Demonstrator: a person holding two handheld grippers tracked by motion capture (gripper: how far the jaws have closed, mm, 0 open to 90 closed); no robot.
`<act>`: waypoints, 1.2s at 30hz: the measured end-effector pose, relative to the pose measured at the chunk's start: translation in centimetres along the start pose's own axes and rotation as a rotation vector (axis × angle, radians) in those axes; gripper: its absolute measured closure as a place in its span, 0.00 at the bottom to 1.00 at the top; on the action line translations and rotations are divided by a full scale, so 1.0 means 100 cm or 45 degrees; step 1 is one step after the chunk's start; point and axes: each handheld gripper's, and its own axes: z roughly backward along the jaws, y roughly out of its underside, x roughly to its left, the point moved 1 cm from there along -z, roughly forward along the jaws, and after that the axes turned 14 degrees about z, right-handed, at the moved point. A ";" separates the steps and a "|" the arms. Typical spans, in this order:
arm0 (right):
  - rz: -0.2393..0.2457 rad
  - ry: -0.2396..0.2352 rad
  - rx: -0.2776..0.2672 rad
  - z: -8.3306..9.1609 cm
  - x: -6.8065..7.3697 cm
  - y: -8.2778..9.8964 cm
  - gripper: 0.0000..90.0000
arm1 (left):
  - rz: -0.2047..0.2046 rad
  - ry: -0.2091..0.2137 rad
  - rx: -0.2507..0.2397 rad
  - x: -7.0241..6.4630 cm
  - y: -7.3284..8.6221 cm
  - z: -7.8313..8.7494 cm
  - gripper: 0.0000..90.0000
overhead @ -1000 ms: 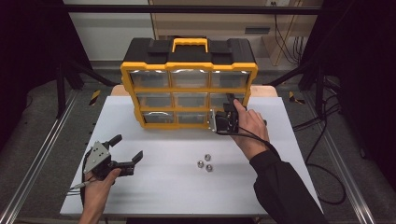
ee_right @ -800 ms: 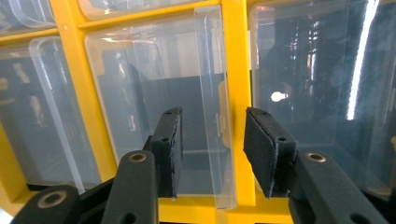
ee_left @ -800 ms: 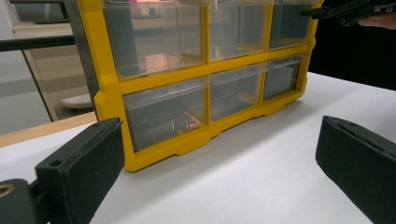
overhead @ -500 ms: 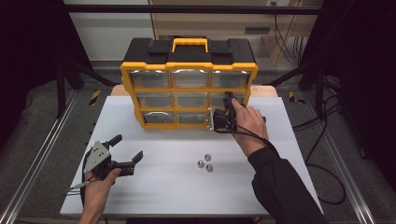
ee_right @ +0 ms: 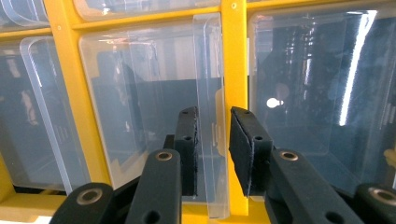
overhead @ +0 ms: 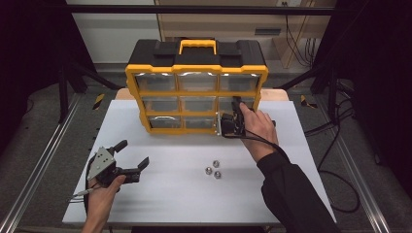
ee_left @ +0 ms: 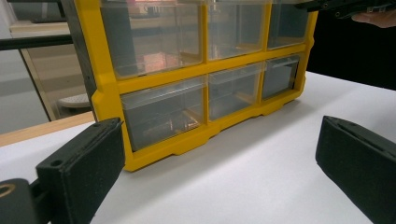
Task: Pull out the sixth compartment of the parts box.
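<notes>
The right tongs (ee_right: 215, 114) had just been closing, and the clear plastic pull (ee_right: 208, 60) of a drawer (ee_right: 140, 93) stood between their black jaws, close against the left pad, with a sliver of yellow frame showing before the right one. Whether the pads had already bitten on that pull could not be made out. As a judgement, this put the work at the taking-hold stage: the drawer sat flush in the yellow organiser (overhead: 197, 73) directly ahead of the right tongs, and no pull outward seemed to have begun. The left tongs (overhead: 133, 153) lay released low on the white surface (overhead: 184, 199), jaws wide with nothing between them, well short of the organiser and pointing at its lower left corner. Three small nuts (overhead: 212, 171) rested on the surface between the two pairs of tongs, nearer the person than the right tongs. From above, the person's right hand (overhead: 257, 124) covered the right tongs' jaws and the drawers behind them, so which row was being taken stayed uncertain. The drawers' contents were blurred behind glare.
</notes>
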 end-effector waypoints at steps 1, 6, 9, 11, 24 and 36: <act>0.003 0.004 -0.004 0.000 0.000 0.000 0.81 | 0.000 0.001 0.000 0.000 0.000 0.000 0.01; 0.010 -0.001 0.003 -0.001 0.000 0.001 0.82 | 0.000 0.001 0.000 0.000 0.000 0.000 0.01; 0.015 -0.011 0.010 -0.001 0.000 0.001 0.82 | 0.000 0.002 0.000 0.000 0.000 0.000 0.01; 0.018 0.000 0.000 -0.002 0.000 0.002 0.82 | 0.000 0.003 -0.001 0.000 0.000 0.000 0.01; 0.037 0.002 0.007 -0.003 0.002 0.000 0.84 | -0.001 0.004 -0.001 0.000 0.000 0.000 0.01; 0.045 0.015 0.012 -0.004 0.003 -0.001 0.84 | -0.002 0.007 0.001 0.000 0.000 0.000 0.01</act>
